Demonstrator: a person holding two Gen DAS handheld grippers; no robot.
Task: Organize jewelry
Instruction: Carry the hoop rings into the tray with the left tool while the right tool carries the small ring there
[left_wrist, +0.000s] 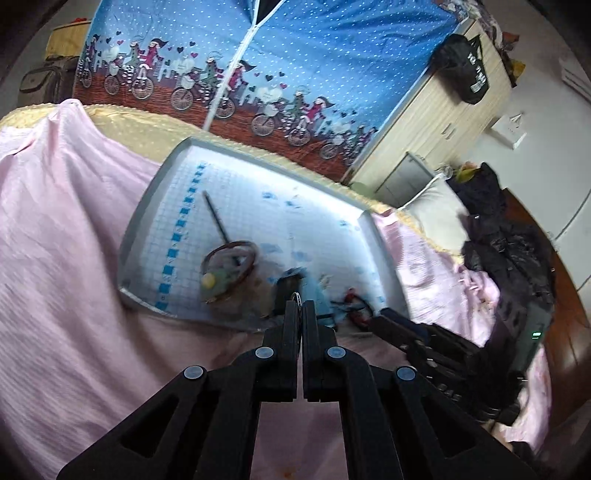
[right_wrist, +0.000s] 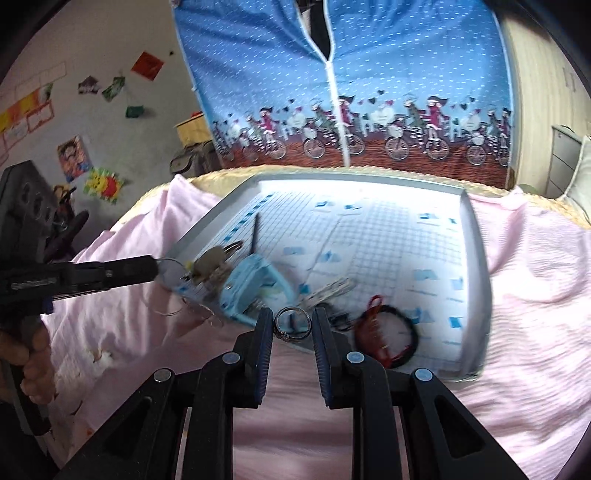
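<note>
A grey tray (left_wrist: 137, 229) (right_wrist: 476, 258) lined with grid paper lies on the bed. My right gripper (right_wrist: 293, 325) is shut on a silver ring (right_wrist: 280, 333) above the tray's near edge. My left gripper (left_wrist: 299, 304) (right_wrist: 158, 266) is shut on a thin metal hoop (left_wrist: 296, 294) (right_wrist: 173, 264); blurred keys and a beige charm (right_wrist: 210, 260) hang by it. In the tray are a brown bangle (left_wrist: 252, 258), a dark stick (left_wrist: 216, 218) (right_wrist: 255, 232), a light blue piece (right_wrist: 251, 284), flat keys (right_wrist: 332, 288) and a red-and-black cord bracelet (right_wrist: 391, 338) (left_wrist: 352, 301). The right gripper (left_wrist: 386, 315) shows at the tray's corner.
A pink sheet (left_wrist: 66, 240) (right_wrist: 535, 295) covers the bed around the tray. Behind the tray hangs a blue curtain with bicycles (left_wrist: 295, 55) (right_wrist: 406, 92). A wooden cabinet (left_wrist: 436, 122) and dark clothes (left_wrist: 509, 251) are at the right. A hand (right_wrist: 33, 354) grips the left tool.
</note>
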